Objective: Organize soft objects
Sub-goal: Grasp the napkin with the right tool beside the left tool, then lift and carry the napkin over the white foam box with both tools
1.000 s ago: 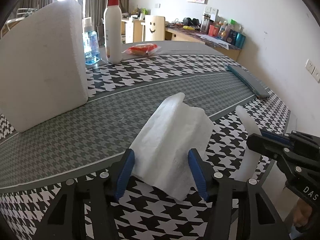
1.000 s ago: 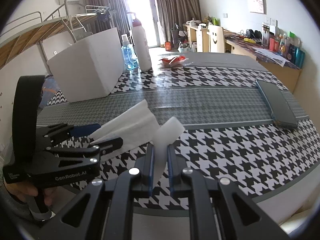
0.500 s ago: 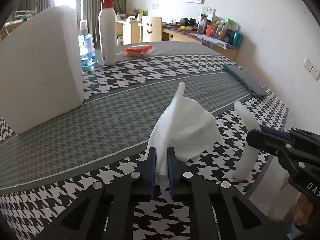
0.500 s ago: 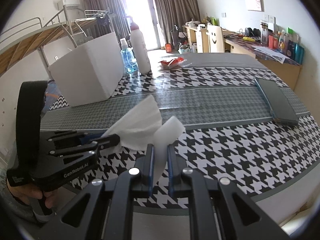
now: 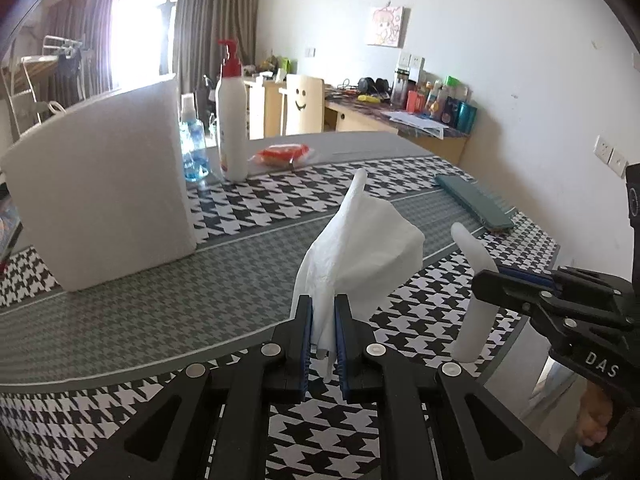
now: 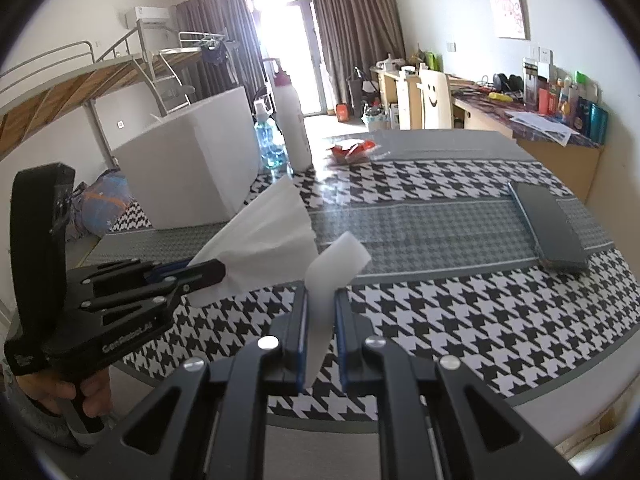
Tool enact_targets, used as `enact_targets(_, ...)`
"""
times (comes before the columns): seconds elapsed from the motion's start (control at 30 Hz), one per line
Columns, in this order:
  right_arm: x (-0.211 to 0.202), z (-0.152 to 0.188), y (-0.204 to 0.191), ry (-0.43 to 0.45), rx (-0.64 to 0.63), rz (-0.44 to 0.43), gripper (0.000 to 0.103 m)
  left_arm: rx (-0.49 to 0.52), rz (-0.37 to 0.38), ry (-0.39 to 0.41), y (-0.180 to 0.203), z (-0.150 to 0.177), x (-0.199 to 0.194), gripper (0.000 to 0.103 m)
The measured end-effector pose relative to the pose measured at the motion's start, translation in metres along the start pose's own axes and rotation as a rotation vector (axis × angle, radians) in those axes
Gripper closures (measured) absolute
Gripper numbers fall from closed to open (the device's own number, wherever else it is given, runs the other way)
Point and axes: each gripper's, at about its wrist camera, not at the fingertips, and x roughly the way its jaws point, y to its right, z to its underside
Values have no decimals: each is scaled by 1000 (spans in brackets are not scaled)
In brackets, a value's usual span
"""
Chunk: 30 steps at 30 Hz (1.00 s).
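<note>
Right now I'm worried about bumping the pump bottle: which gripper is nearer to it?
Left. The left gripper sits closer to the pump bottle; the right gripper is farther off to its right.

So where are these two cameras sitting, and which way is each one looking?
Left wrist view: sits on the left gripper, looks along its fingers across the houndstooth table; those fingers pinch a tissue, with the right gripper at the right edge.
Right wrist view: sits on the right gripper, faces the same way; its fingers pinch a white strip, with the left gripper and the person's left hand at left.
Shared: the white box, pump bottle, and both grippers.
</note>
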Motion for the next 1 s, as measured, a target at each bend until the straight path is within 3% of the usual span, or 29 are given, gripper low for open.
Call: enact_targets(1.0, -5, -33, -14, 85, -50, -29, 88, 18, -14, 126, -10, -18, -48, 91)
